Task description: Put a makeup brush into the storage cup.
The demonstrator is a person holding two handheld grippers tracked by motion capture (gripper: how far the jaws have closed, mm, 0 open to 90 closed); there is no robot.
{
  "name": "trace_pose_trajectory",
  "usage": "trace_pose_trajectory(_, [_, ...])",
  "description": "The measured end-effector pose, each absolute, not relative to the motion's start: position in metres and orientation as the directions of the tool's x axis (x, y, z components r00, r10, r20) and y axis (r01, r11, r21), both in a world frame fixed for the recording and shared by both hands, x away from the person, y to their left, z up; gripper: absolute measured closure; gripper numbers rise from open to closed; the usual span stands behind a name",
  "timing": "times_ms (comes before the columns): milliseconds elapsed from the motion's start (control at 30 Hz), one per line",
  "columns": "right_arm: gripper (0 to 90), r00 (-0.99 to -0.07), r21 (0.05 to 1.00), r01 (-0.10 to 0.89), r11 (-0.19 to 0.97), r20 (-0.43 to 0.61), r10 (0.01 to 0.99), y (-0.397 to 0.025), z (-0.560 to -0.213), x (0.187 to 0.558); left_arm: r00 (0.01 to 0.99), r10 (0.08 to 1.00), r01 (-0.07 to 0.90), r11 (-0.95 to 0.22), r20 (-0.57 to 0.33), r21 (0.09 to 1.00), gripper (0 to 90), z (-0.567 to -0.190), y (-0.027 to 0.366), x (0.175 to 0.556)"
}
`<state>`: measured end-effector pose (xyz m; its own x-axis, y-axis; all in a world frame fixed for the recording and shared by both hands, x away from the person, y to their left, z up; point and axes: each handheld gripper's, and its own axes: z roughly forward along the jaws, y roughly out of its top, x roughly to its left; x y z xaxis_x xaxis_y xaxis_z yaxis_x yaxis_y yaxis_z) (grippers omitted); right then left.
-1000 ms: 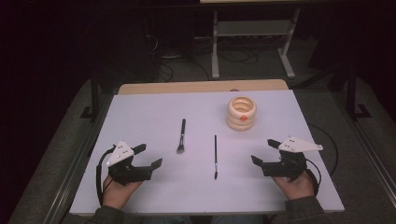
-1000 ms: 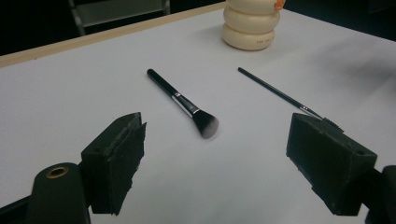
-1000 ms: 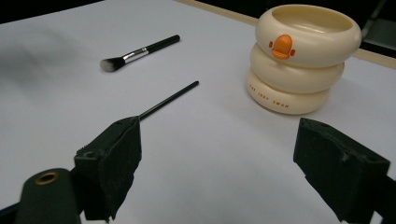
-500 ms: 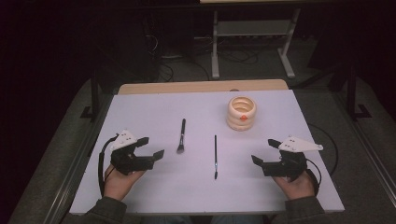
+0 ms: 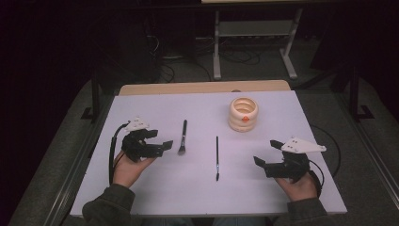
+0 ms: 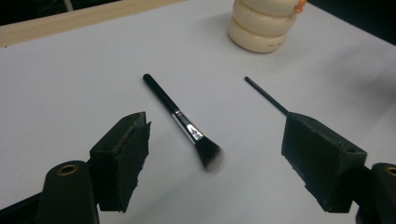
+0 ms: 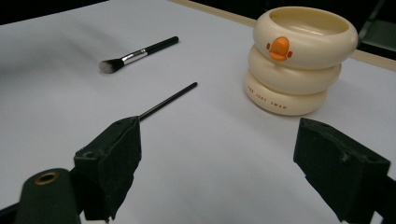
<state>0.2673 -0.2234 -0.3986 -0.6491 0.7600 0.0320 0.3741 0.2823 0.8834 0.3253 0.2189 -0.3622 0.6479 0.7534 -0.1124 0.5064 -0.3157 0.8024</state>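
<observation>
A makeup brush [image 5: 182,136] with a black handle and silver ferrule lies left of centre on the white table [image 5: 197,193]. My left gripper [image 5: 162,140] is open just left of its bristles. In the left gripper view the brush [image 6: 187,126] lies between and ahead of the wide-apart jaws of the left gripper [image 6: 217,128]. A thin black brush [image 5: 217,157] lies at the centre. A cream ringed holder [image 5: 243,114] with an orange bill stands at the back right. My right gripper [image 5: 266,152] is open and empty at the front right, facing the thin brush [image 7: 168,100] and the holder [image 7: 296,60].
The table's far edge is a wooden strip [image 5: 202,87]. Behind it on the dark floor stand a metal frame [image 5: 254,28] and cables. A cable [image 5: 113,150] loops from the left gripper along the table's left side.
My left gripper has moved forward and to the right, up to the makeup brush's bristle end. The right gripper and the objects have stayed in place.
</observation>
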Motion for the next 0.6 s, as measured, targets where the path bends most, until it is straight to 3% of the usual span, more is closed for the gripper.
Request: trace_pose_trajectory(600, [14.4, -0.651, 0.888, 0.368, 0.276, 0.034, 0.758, -0.225, -0.398, 0.268, 0.616, 0.775, 0.606, -0.351, -0.142, 0.714, 23.8, -0.369, 0.188, 0.375])
